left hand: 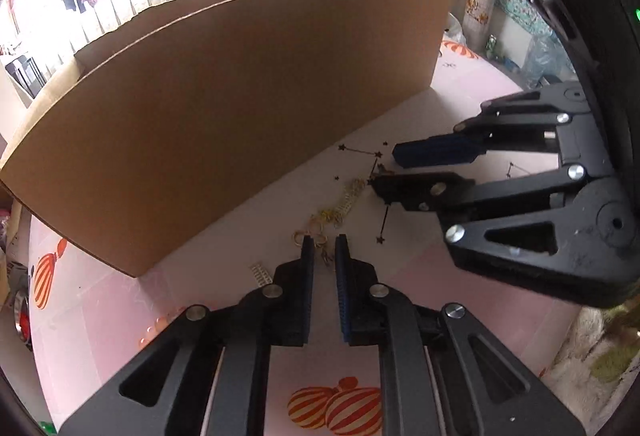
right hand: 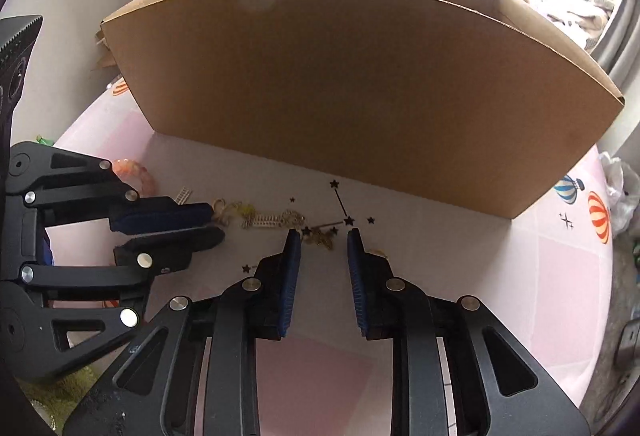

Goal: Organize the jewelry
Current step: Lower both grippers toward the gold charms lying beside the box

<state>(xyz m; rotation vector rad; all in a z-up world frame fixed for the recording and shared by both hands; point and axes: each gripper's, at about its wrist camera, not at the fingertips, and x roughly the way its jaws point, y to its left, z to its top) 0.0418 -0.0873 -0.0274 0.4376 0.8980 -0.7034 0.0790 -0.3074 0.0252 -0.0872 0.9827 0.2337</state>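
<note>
A gold chain with rings and a pale beaded strip (left hand: pixel 347 201) lies on the white mat in front of a cardboard box (left hand: pixel 224 108); it also shows in the right wrist view (right hand: pixel 264 220). My left gripper (left hand: pixel 325 242) is low over the chain's near end, jaws narrowly apart, with a small clasp (left hand: pixel 327 257) between the pads; it also shows at the left of the right wrist view (right hand: pixel 216 222). My right gripper (right hand: pixel 324 234) is open over the chain's other end (right hand: pixel 320 236); it also shows in the left wrist view (left hand: pixel 384 168).
The tall open cardboard box (right hand: pixel 360 96) stands right behind the jewelry. A small white beaded piece (left hand: pixel 261 273) and an orange bead bracelet (right hand: pixel 138 172) lie at the left. The pink tablecloth (left hand: pixel 460 284) has balloon prints. Clutter sits at the table's far right edge.
</note>
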